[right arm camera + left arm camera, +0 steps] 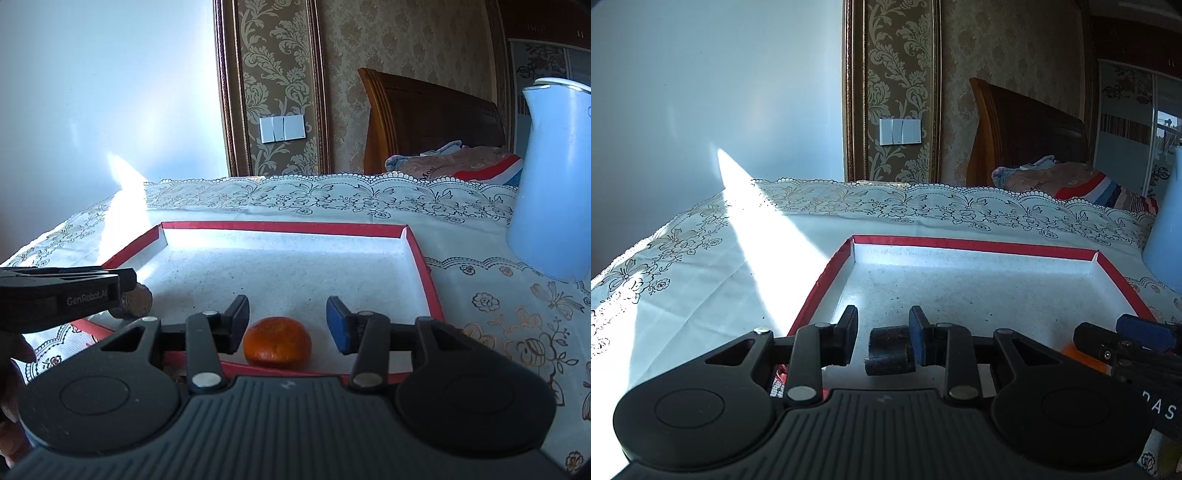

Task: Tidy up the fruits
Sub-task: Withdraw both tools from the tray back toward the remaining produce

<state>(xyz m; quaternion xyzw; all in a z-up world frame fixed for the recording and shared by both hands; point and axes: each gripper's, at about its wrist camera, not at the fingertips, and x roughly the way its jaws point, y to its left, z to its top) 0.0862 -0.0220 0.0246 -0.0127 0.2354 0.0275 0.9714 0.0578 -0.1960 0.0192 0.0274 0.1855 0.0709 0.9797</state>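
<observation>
Orange tangerine (277, 342) lies between spread right fingers (238, 318).

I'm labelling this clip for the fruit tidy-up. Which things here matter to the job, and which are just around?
Part of the job:
- orange, between the right gripper's open jaws
- brown fruit between the left gripper's jaws
- red-edged tray

Just around:
- blue kettle
- light switches
- headboard
- lace tablecloth
</observation>
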